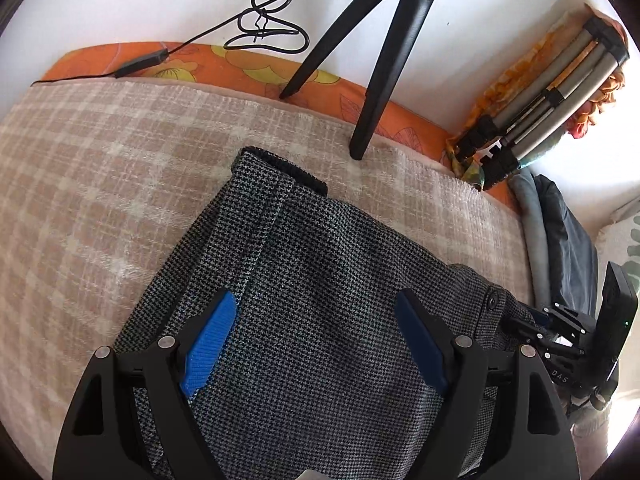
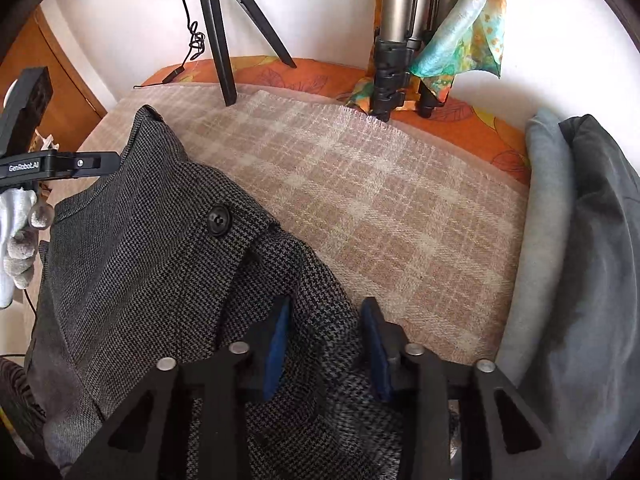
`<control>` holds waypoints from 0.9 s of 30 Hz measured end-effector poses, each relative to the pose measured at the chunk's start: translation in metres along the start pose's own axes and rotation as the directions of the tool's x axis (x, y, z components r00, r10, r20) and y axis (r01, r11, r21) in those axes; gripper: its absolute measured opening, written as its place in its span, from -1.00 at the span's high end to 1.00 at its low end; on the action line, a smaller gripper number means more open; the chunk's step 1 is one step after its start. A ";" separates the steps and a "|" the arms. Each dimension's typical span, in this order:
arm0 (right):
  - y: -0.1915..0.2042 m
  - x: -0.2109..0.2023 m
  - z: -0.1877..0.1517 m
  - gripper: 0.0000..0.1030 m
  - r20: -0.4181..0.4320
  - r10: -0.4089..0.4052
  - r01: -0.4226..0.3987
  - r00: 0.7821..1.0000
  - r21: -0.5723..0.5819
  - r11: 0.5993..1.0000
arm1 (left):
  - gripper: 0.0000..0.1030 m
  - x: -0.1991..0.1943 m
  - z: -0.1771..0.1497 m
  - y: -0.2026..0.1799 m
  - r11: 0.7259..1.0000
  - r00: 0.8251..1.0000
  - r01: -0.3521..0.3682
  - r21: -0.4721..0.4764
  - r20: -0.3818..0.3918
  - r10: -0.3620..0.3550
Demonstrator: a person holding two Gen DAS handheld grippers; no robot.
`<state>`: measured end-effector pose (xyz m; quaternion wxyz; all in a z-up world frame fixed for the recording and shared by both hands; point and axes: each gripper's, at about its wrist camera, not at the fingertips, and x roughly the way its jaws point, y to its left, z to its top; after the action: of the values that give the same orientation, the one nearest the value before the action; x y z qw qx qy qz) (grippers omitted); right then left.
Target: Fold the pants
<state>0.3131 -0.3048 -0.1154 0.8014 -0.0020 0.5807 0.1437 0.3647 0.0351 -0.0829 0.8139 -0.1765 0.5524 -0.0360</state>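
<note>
Nearest, the right gripper (image 2: 326,344) is seen with its blue pads drawn in on a raised fold of the houndstooth pants (image 2: 160,264); the fabric is pinched between them at the waist end, just right of the black button (image 2: 218,216). The left gripper (image 1: 316,340) is held low over the pants (image 1: 320,300) with its fingers (image 1: 210,344) spread wide; cloth lies under the gap, and no pinch is seen. The pants are laid across the beige checked blanket (image 1: 100,180), with the dark cuff end (image 1: 280,168) pointing toward the far wall. A gloved hand (image 2: 18,236) is noted at the left edge of the right wrist view. Farther off, a black tripod (image 1: 384,60) stands on the blanket's far edge, beside an orange floral sheet (image 1: 224,66). At far right, a folded silver tripod (image 1: 552,96) is seen.
</note>
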 end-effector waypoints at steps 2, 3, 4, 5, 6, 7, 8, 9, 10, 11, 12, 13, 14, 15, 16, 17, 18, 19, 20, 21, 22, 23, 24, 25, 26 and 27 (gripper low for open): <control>0.008 -0.015 -0.005 0.68 0.042 0.008 -0.008 0.999 -0.013 1.000 | -0.59 -0.005 0.004 0.002 0.999 1.000 0.014 -0.042 0.014 -0.013; 0.012 -0.026 -0.010 0.69 0.070 0.016 -0.016 0.997 -0.013 1.000 | -0.59 -0.006 0.006 0.002 0.998 1.000 0.022 -0.058 0.018 -0.021; 0.016 -0.036 -0.015 0.72 0.099 0.028 -0.028 0.995 -0.011 1.000 | -0.59 -0.008 0.007 0.001 0.997 0.999 0.029 -0.068 0.018 -0.028; 0.022 -0.046 -0.020 0.73 0.126 0.039 -0.038 0.991 -0.014 0.999 | -0.59 -0.008 0.008 0.000 0.997 0.999 0.034 -0.072 0.017 -0.033; 0.030 -0.055 -0.025 0.73 0.148 0.043 -0.040 0.988 -0.026 0.999 | -0.59 -0.009 0.009 -0.003 0.997 0.999 0.036 -0.072 0.014 -0.035; 0.039 -0.062 -0.031 0.74 0.166 0.045 -0.038 0.985 -0.048 0.998 | -0.59 -0.010 0.009 -0.004 0.997 0.999 0.038 -0.070 0.011 -0.037; 0.050 -0.068 -0.038 0.75 0.179 0.050 -0.037 0.983 -0.076 0.996 | -0.59 -0.008 0.009 -0.006 0.997 0.999 0.038 -0.068 0.009 -0.037; 0.062 -0.073 -0.046 0.75 0.187 0.050 -0.029 0.981 -0.110 0.994 | -0.59 -0.008 0.009 -0.008 0.997 0.999 0.037 -0.070 0.007 -0.037; 0.074 -0.076 -0.054 0.75 0.193 0.040 -0.012 0.980 -0.145 0.989 | -0.59 -0.007 0.009 -0.009 0.996 0.999 0.038 -0.078 0.007 -0.038; 0.085 -0.078 -0.063 0.75 0.195 0.029 0.006 0.980 -0.180 0.984 | -0.59 -0.006 0.009 -0.009 0.995 0.999 0.038 -0.087 0.007 -0.038; 0.098 -0.080 -0.068 0.75 0.194 0.027 0.016 0.981 -0.216 0.976 | -0.59 -0.005 0.008 -0.008 0.994 0.999 0.038 -0.100 0.003 -0.038; 0.108 -0.081 -0.072 0.76 0.192 0.027 0.022 0.981 -0.247 0.969 | -0.59 -0.004 0.008 -0.006 0.992 0.999 0.042 -0.115 0.000 -0.042; 0.117 -0.083 -0.077 0.76 0.192 0.024 0.030 0.981 -0.273 0.962 | -0.59 0.001 0.009 -0.006 0.990 0.999 0.046 -0.131 -0.003 -0.046; 0.123 -0.085 -0.081 0.76 0.193 0.021 0.038 0.981 -0.296 0.955 | -0.59 0.003 0.008 -0.004 0.988 0.999 0.050 -0.148 -0.009 -0.051; 0.128 -0.089 -0.087 0.76 0.194 0.017 0.045 0.981 -0.311 0.950 | -0.59 0.006 0.008 -0.001 0.985 0.998 0.056 -0.166 -0.014 -0.059; 0.131 -0.090 -0.090 0.76 0.196 0.016 0.048 0.981 -0.320 0.946 | -0.59 0.009 0.007 0.002 0.981 0.998 0.058 -0.187 -0.020 -0.063; 0.132 -0.091 -0.093 0.76 0.198 0.018 0.048 0.980 -0.322 0.945 | -0.58 0.012 0.006 0.005 0.976 0.998 0.056 -0.210 -0.025 -0.063; 0.132 -0.090 -0.095 0.76 0.198 0.019 0.046 0.980 -0.320 0.946 | -0.54 0.013 0.005 0.009 0.970 0.997 0.061 -0.233 -0.025 -0.068; 0.131 -0.091 -0.098 0.76 0.196 0.019 0.045 0.980 -0.319 0.947 | -0.52 0.013 0.004 0.013 0.965 0.997 0.067 -0.252 -0.017 -0.074; 0.131 -0.092 -0.101 0.76 0.195 0.015 0.049 0.981 -0.319 0.946 | -0.46 0.012 0.002 0.015 0.963 0.997 0.070 -0.261 -0.003 -0.074; 0.130 -0.093 -0.104 0.76 0.194 0.009 0.055 0.981 -0.319 0.946 | -0.21 0.011 0.001 0.016 0.964 0.998 0.062 -0.258 0.003 -0.064; 0.128 -0.093 -0.105 0.76 0.196 -0.002 0.065 0.981 -0.315 0.947 | 0.06 0.010 0.000 0.016 0.967 0.999 0.053 -0.250 0.007 -0.053; 0.126 -0.093 -0.106 0.76 0.199 -0.010 0.072 0.980 -0.306 0.949 | 0.16 0.009 -0.001 0.017 0.969 0.999 0.047 -0.242 0.012 -0.046; 0.123 -0.093 -0.106 0.76 0.201 -0.012 0.071 0.980 -0.290 0.954 | 0.40 0.007 -0.002 0.018 0.970 0.999 0.052 -0.236 0.018 -0.049; 0.121 -0.095 -0.106 0.76 0.204 -0.011 0.068 0.979 -0.274 0.959 | 0.56 0.005 -0.004 0.019 0.972 0.998 0.060 -0.229 0.026 -0.056; 0.119 -0.096 -0.106 0.76 0.207 -0.015 0.070 0.978 -0.263 0.962 | 0.60 0.001 -0.005 0.019 0.972 0.997 0.072 -0.224 0.036 -0.066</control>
<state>0.1600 -0.2308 -0.0411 0.8517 -0.1085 0.4706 0.2033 0.3577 0.0512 -0.0923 0.7947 -0.2870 0.5348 0.0011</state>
